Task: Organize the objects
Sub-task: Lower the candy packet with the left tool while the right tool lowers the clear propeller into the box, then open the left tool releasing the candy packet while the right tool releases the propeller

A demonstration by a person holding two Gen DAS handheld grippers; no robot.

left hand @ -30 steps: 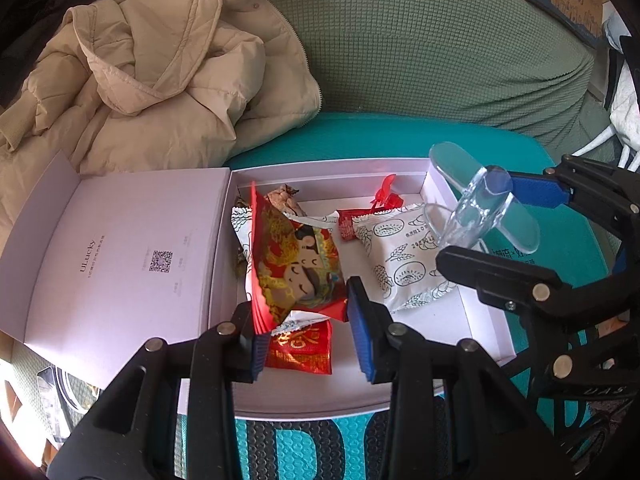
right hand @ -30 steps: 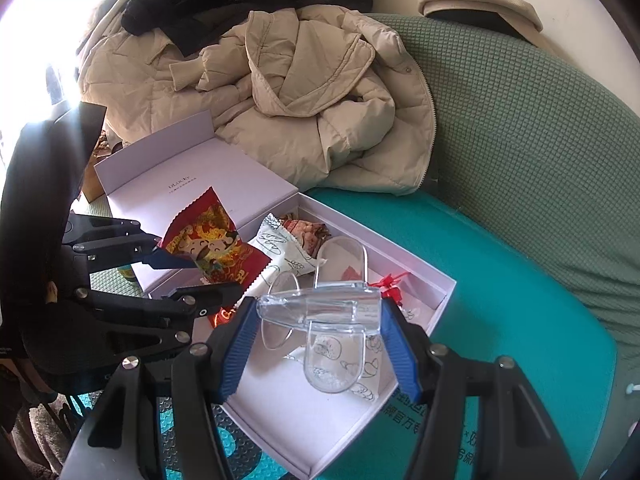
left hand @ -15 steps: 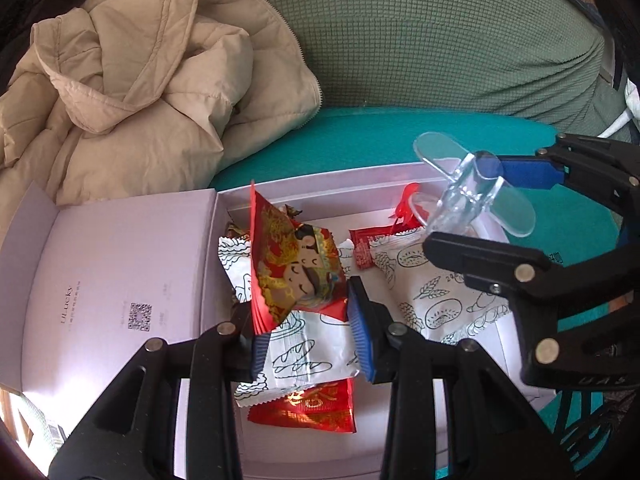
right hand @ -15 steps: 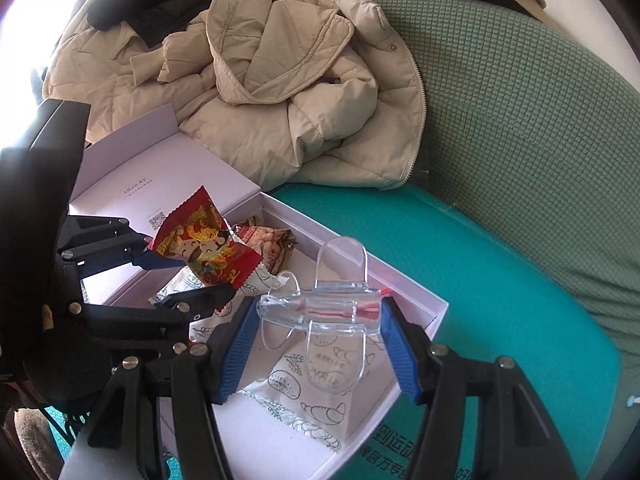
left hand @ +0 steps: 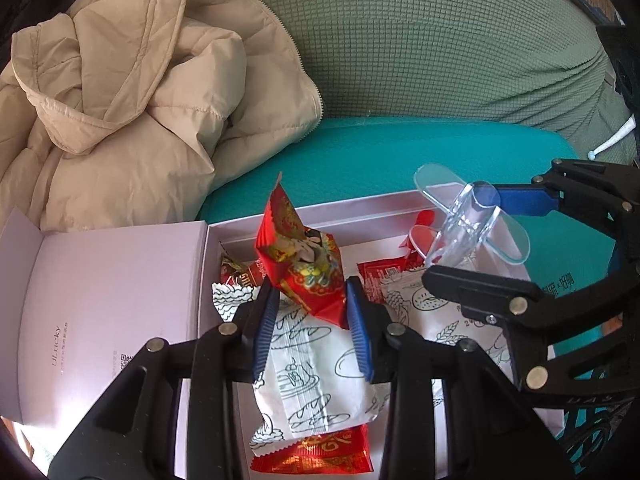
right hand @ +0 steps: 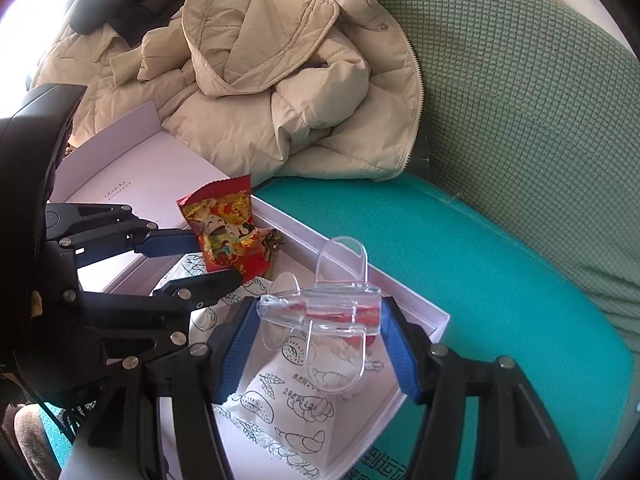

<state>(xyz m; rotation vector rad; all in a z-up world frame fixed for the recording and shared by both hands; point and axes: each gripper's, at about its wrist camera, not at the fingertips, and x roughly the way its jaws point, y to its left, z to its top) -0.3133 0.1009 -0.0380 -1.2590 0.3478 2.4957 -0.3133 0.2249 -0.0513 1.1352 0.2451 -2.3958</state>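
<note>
My left gripper (left hand: 310, 304) is shut on a red snack packet (left hand: 298, 264) with cartoon figures and holds it above the open pale lilac box (left hand: 360, 205). The packet also shows in the right wrist view (right hand: 224, 232). My right gripper (right hand: 320, 316) is shut on a clear plastic clip (right hand: 332, 312), held over the box's right end; the clip also shows in the left wrist view (left hand: 468, 220). In the box lie white bread-print packets (left hand: 312, 372) (right hand: 296, 408) and red packets (left hand: 316, 454).
The box's lid (left hand: 104, 304) lies open to the left. A beige padded jacket (left hand: 132, 108) is piled on the green sofa back (left hand: 440, 40). The box rests on a teal cushion (right hand: 500, 280). A dark garment (right hand: 108, 0) lies behind the jacket.
Both grippers have moved forward over the box. The red packet has turned in the left gripper, its face now pointing away. The clip stays gripped.
</note>
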